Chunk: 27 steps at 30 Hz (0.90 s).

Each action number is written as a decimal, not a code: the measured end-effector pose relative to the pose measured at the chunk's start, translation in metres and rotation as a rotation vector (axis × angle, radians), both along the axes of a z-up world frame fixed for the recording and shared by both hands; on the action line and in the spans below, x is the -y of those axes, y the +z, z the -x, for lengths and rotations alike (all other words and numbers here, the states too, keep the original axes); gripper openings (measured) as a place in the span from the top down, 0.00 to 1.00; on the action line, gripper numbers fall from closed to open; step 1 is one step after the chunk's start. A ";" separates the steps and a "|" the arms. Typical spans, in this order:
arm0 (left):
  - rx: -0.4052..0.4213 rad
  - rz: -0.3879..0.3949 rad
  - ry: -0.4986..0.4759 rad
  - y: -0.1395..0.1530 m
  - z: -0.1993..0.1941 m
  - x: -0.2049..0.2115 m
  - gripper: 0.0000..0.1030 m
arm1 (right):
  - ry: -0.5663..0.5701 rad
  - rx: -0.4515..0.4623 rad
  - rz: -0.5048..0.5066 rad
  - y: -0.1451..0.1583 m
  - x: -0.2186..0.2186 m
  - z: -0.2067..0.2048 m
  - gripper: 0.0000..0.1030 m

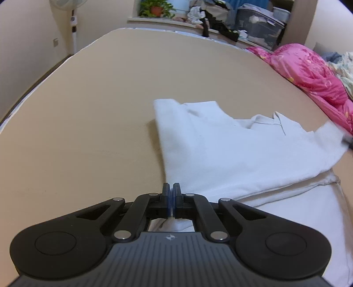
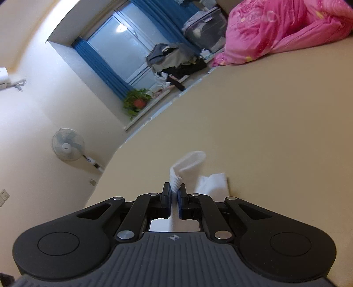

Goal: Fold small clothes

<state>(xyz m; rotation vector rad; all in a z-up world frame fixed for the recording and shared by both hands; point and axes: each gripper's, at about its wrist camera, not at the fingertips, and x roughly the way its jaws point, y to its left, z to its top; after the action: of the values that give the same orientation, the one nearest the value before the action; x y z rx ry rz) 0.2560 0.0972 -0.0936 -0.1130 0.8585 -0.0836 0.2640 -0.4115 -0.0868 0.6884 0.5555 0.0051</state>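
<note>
A small white shirt lies partly folded on the beige bed, to the right of centre in the left wrist view. My left gripper is shut at the shirt's near left edge; white cloth shows under its fingers, and whether cloth is pinched between the pads cannot be told. In the right wrist view my right gripper is shut on a white fold of the shirt, lifted off the bed, with more white cloth just to its right. That view is tilted.
A pink quilt is bunched along the bed's right side; it also shows in the right wrist view. A windowsill beyond the bed holds a potted plant, piled clothes and a storage box. A standing fan is by the wall.
</note>
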 end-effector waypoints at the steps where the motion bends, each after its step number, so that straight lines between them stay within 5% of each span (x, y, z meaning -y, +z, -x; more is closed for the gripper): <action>1: 0.006 0.018 0.002 0.002 0.000 -0.001 0.97 | -0.041 -0.105 0.054 -0.009 0.001 -0.003 0.94; 4: 0.027 0.017 -0.016 0.011 0.000 0.004 0.97 | -0.107 -0.257 0.079 -0.030 0.010 -0.002 0.89; 8: 0.112 -0.023 -0.052 0.022 0.004 0.020 0.96 | -0.153 -0.157 0.205 -0.005 0.003 0.006 0.83; 12: 0.065 -0.097 -0.111 0.001 0.000 0.035 0.96 | -0.054 -0.061 0.132 -0.005 -0.001 0.007 0.82; 15: 0.000 -0.077 -0.059 -0.012 -0.001 0.029 0.96 | 0.098 -0.292 0.117 -0.039 -0.008 -0.010 0.79; 16: 0.004 -0.074 -0.050 -0.006 0.000 0.030 0.96 | 0.094 -0.256 0.125 -0.038 -0.005 -0.002 0.79; 18: 0.078 -0.082 -0.084 0.003 0.010 0.038 0.94 | 0.084 -0.267 0.181 -0.027 -0.008 0.003 0.78; 20: 0.027 -0.145 -0.128 -0.012 0.007 0.044 0.93 | 0.069 -0.263 0.227 -0.014 -0.014 0.011 0.77; 22: 0.003 -0.111 -0.119 -0.018 0.010 0.039 0.94 | 0.068 -0.275 0.254 -0.002 -0.018 0.025 0.77; 24: -0.033 -0.064 -0.076 -0.001 0.016 0.036 0.91 | 0.074 -0.272 0.255 0.012 -0.016 0.040 0.77; 27: 0.035 -0.083 -0.086 0.033 0.046 0.044 0.76 | 0.110 -0.221 0.271 0.039 -0.018 0.096 0.72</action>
<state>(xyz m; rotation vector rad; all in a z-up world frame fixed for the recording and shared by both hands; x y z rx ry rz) 0.2105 0.0532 -0.0611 0.0036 0.8302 -0.1304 0.1683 -0.3933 -0.0480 0.3957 0.7892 -0.0435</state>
